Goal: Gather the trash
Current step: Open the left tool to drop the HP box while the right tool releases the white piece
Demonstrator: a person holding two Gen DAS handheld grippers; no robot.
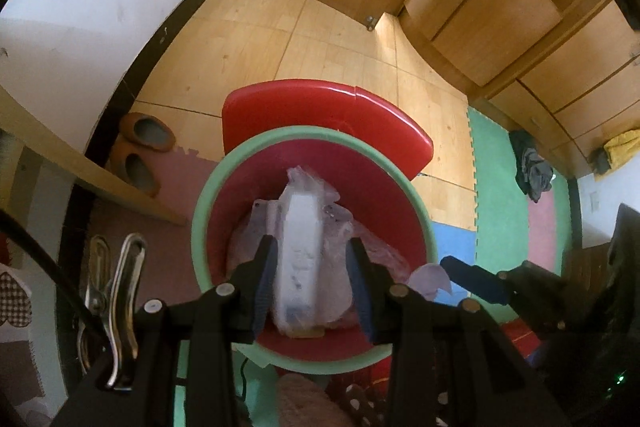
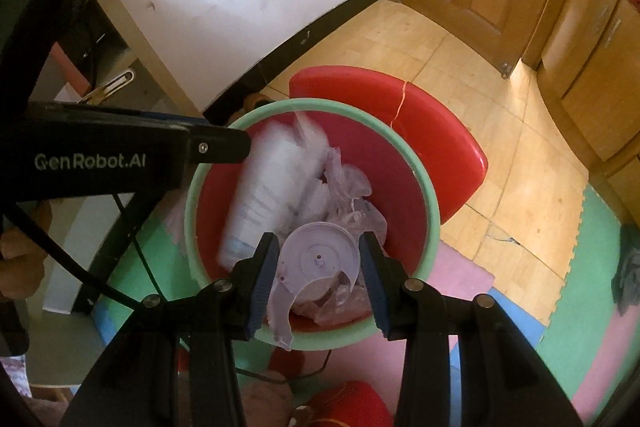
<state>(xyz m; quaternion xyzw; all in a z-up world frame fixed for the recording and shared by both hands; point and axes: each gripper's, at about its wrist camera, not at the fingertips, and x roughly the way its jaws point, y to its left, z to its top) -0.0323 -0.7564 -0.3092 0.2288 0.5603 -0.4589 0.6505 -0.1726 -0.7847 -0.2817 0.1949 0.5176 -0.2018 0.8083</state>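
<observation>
Left gripper [image 1: 312,291] tongs narrow, clamped on a white crushed plastic bottle [image 1: 300,255]. Right gripper [image 2: 318,279] tongs narrow, pinching a pale round plastic lid [image 2: 316,259]. Both trash pieces hang inside the green rim of the red bin [image 2: 434,215], likely for dropping in.

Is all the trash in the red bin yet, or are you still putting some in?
Nearly. The red bin already has crumpled plastic bags inside. In hand now: the left gripper holds a white wrapped packet over the bin, and the right gripper holds a broken round plastic lid above it. Left: let both drop in. Whether more trash lies elsewhere cannot be seen.
</observation>
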